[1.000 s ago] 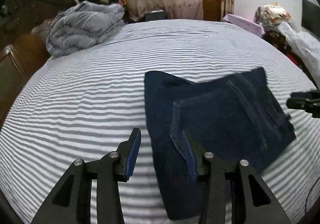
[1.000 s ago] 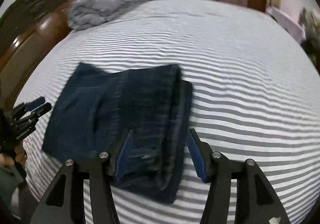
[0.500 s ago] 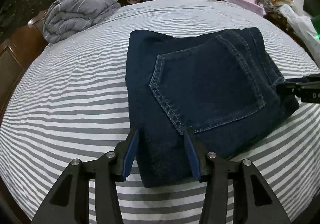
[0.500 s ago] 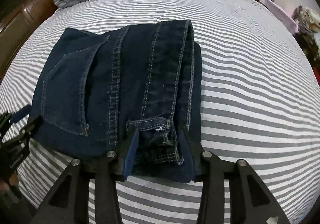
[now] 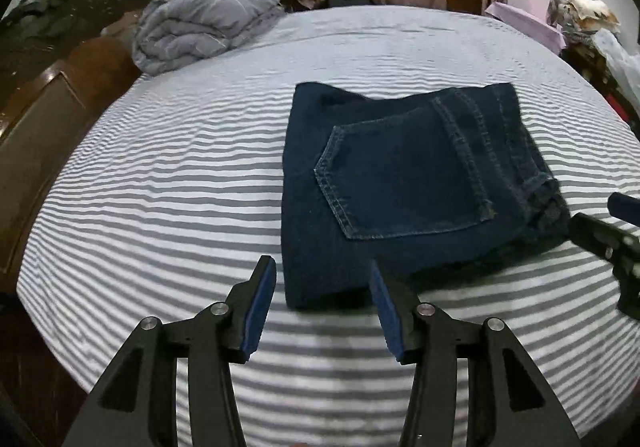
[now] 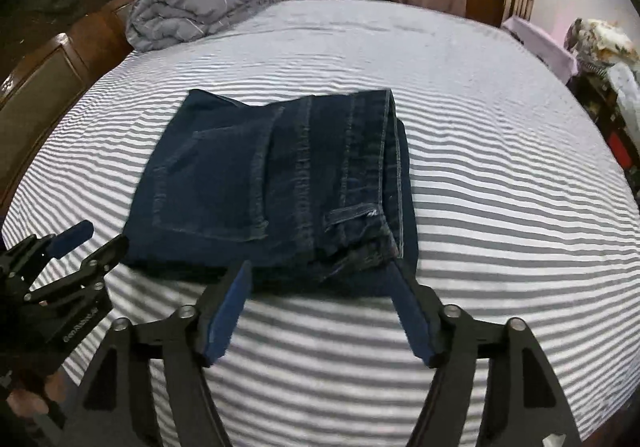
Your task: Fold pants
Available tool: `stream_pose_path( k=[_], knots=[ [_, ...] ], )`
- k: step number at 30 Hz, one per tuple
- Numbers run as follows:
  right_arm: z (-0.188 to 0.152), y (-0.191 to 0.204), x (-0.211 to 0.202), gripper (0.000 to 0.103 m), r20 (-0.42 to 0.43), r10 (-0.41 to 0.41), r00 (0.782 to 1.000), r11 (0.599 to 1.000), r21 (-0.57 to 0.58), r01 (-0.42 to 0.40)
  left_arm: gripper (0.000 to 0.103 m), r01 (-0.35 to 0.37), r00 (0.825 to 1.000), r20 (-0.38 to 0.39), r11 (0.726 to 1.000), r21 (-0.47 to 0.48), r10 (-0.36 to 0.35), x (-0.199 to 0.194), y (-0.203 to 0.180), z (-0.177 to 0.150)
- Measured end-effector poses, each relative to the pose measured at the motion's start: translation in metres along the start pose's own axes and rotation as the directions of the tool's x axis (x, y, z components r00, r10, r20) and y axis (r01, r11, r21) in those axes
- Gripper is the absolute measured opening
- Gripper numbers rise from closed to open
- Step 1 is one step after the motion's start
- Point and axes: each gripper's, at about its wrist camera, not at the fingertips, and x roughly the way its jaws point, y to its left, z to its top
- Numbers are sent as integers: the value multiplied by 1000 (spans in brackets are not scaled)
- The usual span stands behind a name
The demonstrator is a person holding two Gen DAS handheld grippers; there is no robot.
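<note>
Dark blue jeans lie folded into a compact rectangle on the striped bed, back pocket facing up; they also show in the right wrist view. My left gripper is open and empty, just off the near left corner of the jeans. My right gripper is open and empty, just off the near right corner at the waistband. Each gripper shows in the other's view: the right one at the right edge, the left one at the lower left.
The grey-and-white striped bed sheet surrounds the jeans. A bundled grey duvet lies at the far left by the wooden headboard. Curtains, a door and cluttered furniture stand beyond the bed.
Both grippers have opened, let go of the jeans' near edge and pulled back and up. The folded jeans now lie flat on the bed.
</note>
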Motion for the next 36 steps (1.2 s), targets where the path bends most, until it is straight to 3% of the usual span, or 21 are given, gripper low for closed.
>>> stream_pose_path(
  k=[3,12,21,27,36],
  knots=[
    [-9,8,-20,89,34,-20,999,1000,10,19,52,-13,1000,8,1000,-16,13,-20,0,-7],
    [-32,29,-57,99,76,-55,996,998,1,55,57,-26,999,26,997,-67,28,-62,8,-31],
    [-44,40,-73,101,100,-80,992,997,-4,80,57,-24,999,25,994,-111,27,-84,17,-53],
    [-47,44,-85,101,113,-86,990,996,-12,88,57,14,1000,21,991,-133,-11,-94,19,-57],
    [-52,45,-88,101,102,-81,992,997,4,81,57,-13,999,36,991,-131,18,-103,18,-61]
  ],
)
